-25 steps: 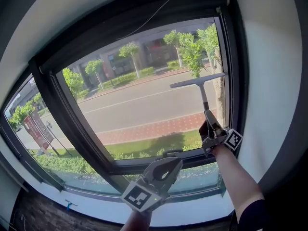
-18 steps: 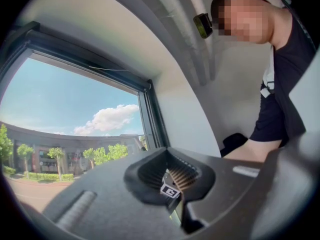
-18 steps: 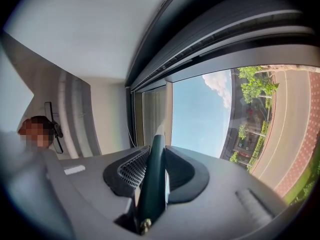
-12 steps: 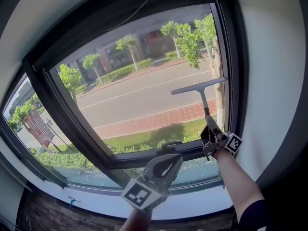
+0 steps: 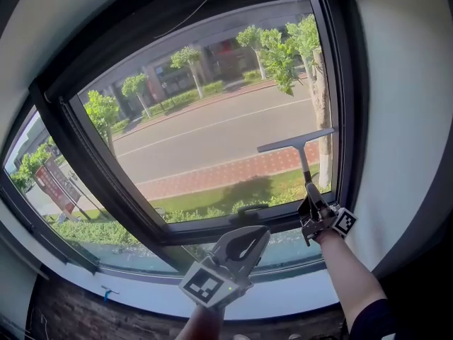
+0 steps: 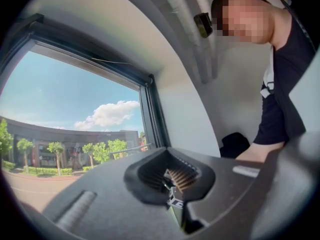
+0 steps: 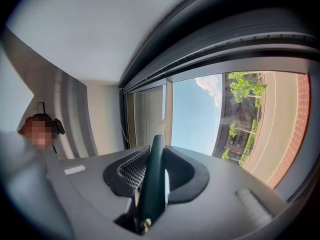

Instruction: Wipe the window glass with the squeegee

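The squeegee (image 5: 300, 152) stands upright against the window glass (image 5: 212, 133) at the pane's right side, its blade low on the glass. My right gripper (image 5: 311, 204) is shut on the squeegee's dark green handle (image 7: 152, 181), just above the lower window frame (image 5: 233, 227). My left gripper (image 5: 241, 250) hangs below the frame at the bottom centre, jaws closed together with nothing between them. In the left gripper view the shut gripper (image 6: 172, 184) points up toward the window's top right corner.
A dark vertical mullion (image 5: 92, 161) splits the window from a second pane on the left. The white wall (image 5: 403, 119) borders the frame on the right. The white sill (image 5: 283, 299) runs below. A person (image 6: 280, 84) shows behind the left gripper.
The right gripper has drawn the squeegee straight down the right side of the glass, from near mid-height to low on the pane. The left gripper has stayed put.
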Motion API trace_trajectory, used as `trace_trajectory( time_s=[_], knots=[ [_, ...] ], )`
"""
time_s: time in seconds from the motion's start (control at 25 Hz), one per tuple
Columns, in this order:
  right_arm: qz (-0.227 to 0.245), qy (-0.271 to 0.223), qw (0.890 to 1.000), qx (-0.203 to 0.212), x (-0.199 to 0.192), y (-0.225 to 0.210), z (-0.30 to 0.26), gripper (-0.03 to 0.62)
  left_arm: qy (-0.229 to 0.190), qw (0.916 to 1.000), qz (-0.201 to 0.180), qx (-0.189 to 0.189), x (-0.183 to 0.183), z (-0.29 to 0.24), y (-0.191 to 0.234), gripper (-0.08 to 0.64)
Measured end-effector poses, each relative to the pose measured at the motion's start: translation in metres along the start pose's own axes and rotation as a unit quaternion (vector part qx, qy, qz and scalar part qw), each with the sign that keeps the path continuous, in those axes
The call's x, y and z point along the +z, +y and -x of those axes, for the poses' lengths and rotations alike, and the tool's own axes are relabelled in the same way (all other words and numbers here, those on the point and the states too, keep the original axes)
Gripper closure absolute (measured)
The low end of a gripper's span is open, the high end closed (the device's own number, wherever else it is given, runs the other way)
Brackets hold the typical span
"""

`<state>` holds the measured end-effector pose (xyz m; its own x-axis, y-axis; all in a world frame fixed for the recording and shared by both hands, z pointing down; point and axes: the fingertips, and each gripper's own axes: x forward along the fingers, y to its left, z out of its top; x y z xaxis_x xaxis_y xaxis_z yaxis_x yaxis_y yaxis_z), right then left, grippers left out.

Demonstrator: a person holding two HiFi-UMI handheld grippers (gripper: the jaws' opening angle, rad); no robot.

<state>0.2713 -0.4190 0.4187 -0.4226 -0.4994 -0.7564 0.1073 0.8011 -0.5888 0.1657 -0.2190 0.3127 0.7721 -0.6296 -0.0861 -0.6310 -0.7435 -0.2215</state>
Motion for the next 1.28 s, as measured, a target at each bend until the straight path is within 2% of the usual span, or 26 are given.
trace_trajectory(
  time_s=[1.28],
  knots=[
    [-0.044, 0.004, 0.99, -0.131, -0.048, -0.07, 0.124, 0.495, 0.029, 0.9993, 0.022, -0.002, -0.028, -0.001, 0.001, 0.557]
  ],
)
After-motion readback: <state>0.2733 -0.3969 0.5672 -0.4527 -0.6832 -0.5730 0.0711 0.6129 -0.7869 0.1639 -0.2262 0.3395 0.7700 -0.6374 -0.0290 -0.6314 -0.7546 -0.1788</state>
